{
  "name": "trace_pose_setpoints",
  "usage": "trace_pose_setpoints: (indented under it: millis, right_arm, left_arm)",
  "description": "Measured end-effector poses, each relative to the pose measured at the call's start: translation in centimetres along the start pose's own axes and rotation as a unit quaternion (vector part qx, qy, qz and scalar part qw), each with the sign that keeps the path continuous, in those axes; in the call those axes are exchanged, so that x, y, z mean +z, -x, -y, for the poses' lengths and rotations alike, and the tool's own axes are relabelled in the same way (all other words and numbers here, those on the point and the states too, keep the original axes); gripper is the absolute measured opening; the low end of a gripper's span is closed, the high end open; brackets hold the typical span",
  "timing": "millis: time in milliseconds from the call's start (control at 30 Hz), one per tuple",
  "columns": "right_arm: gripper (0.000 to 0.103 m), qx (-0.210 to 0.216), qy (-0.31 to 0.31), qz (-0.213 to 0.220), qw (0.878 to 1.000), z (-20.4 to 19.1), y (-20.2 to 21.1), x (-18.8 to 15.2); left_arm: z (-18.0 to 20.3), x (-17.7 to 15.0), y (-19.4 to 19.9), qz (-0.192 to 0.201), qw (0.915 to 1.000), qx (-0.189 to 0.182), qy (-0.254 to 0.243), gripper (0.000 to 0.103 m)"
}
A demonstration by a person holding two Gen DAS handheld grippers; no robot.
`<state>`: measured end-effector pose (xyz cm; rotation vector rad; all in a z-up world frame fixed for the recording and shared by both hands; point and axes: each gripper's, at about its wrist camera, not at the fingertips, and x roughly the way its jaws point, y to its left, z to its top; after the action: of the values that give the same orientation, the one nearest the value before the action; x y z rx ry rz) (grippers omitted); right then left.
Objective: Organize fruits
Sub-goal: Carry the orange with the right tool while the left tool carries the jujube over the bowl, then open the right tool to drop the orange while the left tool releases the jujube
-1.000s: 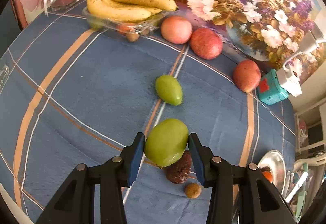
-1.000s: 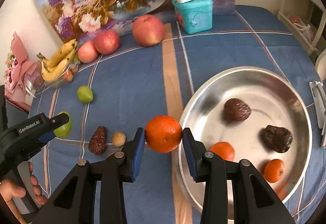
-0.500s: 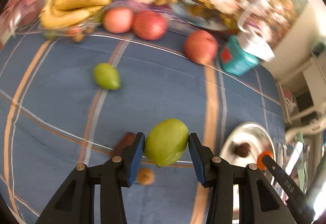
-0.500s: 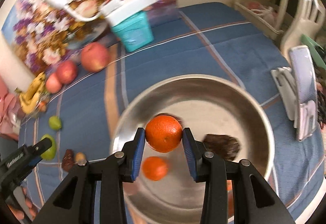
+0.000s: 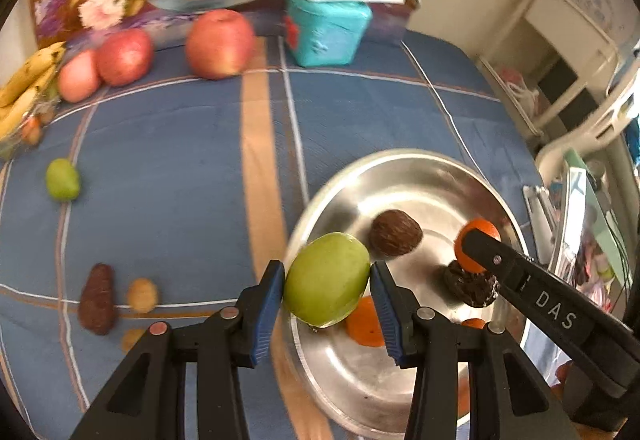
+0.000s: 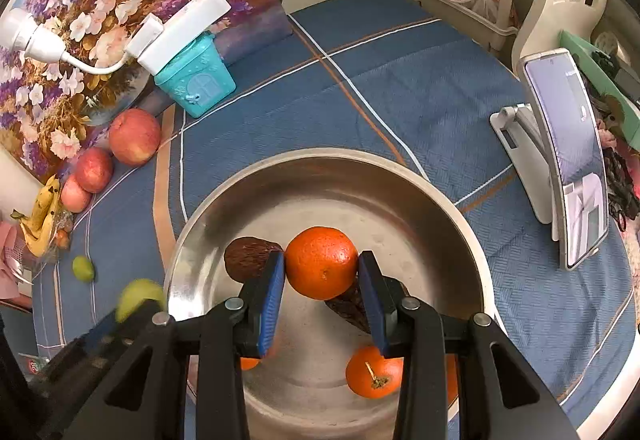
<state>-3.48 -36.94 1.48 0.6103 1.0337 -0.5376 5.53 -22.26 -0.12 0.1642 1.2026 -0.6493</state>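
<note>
Step in hand: both tongs carry a fruit to the metal bowl [image 6: 460,215]; the job now, as I judge it, is to set each one down inside without a knock.
Right tongs [image 6: 321,286]: closed on an orange [image 6: 321,262], held over the middle of the bowl, above a dark wrinkled fruit [image 6: 246,258].
Left tongs [image 5: 327,294]: closed on a green fruit [image 5: 326,278], hanging over the bowl's near-left rim, not yet well inside.
Bowl contents: two dark fruits and a few small oranges [image 6: 374,372], leaving bare metal at the far side.
Doing it well: lower the orange toward a bare patch before opening, since round fruit will likely roll; bring the green fruit further in past the rim first.
Risk: the two tongs are near each other over one bowl, so stagger the releases.
Left on the surface [image 5: 180,159]: another green fruit [image 5: 62,179], apples [image 5: 219,43], small brown pieces [image 5: 97,298].
</note>
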Motion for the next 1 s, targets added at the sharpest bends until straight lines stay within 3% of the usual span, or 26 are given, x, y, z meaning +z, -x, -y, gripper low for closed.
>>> trace_pose_setpoints:
  millis: [500,800,1000]
  right_arm:
    - [0.041,0.006,0.0,-0.016,1.0,0.0,-0.9,-0.1]
    - [0.041,0.003,0.002,-0.02,1.0,-0.3,-0.7,0.0]
    - [0.04,0.001,0.011,-0.016,1.0,-0.7,-0.1,-0.1]
  left_arm:
    - [1.4,-0.2,-0.5,0.003,0.9998,0.004,-0.021,0.049]
    - [0.7,-0.1,0.2,0.006,0.9999,0.01,-0.005,0.055]
    - [-1.9,0.3,1.0,0.006,0.9986,0.039,0.035,0.058]
